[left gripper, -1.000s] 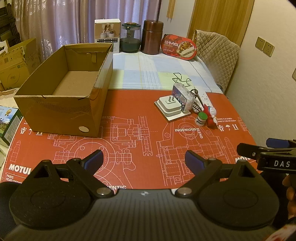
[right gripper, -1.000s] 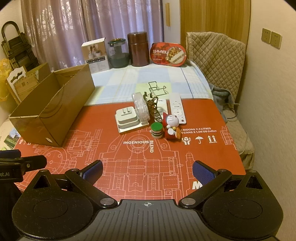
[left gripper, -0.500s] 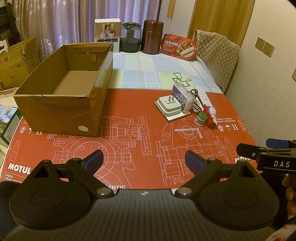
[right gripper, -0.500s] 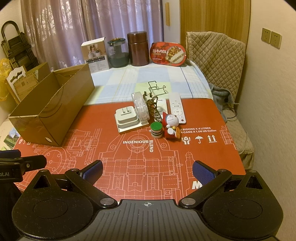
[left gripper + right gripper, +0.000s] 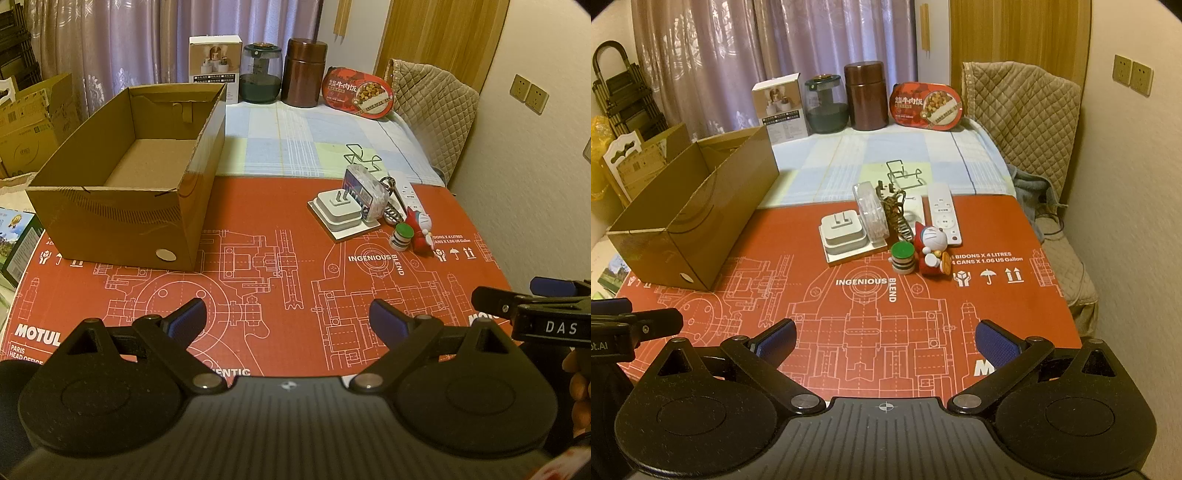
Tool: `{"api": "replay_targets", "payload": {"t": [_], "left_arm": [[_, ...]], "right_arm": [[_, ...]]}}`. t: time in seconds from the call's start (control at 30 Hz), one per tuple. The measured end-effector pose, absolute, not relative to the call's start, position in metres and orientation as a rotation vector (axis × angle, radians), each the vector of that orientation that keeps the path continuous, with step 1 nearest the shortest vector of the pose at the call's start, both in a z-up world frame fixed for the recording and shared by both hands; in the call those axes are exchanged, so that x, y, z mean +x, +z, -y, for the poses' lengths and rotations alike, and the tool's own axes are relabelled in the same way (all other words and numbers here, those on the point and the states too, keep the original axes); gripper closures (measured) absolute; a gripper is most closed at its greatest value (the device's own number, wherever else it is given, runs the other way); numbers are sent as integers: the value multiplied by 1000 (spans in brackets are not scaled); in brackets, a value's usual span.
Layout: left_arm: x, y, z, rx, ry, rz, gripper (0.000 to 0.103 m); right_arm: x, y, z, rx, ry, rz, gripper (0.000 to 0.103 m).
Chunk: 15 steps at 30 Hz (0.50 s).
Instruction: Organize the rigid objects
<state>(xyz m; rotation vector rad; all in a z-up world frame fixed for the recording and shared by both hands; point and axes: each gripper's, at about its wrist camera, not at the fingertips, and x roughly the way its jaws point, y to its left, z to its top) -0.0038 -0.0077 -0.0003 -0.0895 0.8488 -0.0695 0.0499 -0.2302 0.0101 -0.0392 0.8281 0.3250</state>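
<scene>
With both your left tool (image 5: 286, 317) and right tool (image 5: 884, 338) open and empty, reach the cluster of small objects (image 5: 886, 230) near the desk's far right edge, lifting one piece toward the empty cardboard box (image 5: 129, 177) at far left.

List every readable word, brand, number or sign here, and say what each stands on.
"INGENIOUS BLEND": red mat.
"MOTUL", "PARIS HEAD OFFICE": mat's near left corner.
"BIDONS X 4 LITRES", "CANS X 1.06 US Gallon", with fragile, umbrella and this-way-up signs: mat's right edge.
"DAS": right gripper.
Chinese characters on the food tray; its smaller print and the white box are too small.
</scene>
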Motion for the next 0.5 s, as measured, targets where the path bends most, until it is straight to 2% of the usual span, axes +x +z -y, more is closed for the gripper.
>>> {"api": "replay_targets", "payload": {"t": [0.5], "left_arm": [[-3, -4, 9, -93, -68, -854, 10]], "right_arm": [[50, 8, 231, -40, 321, -830, 2]]}}
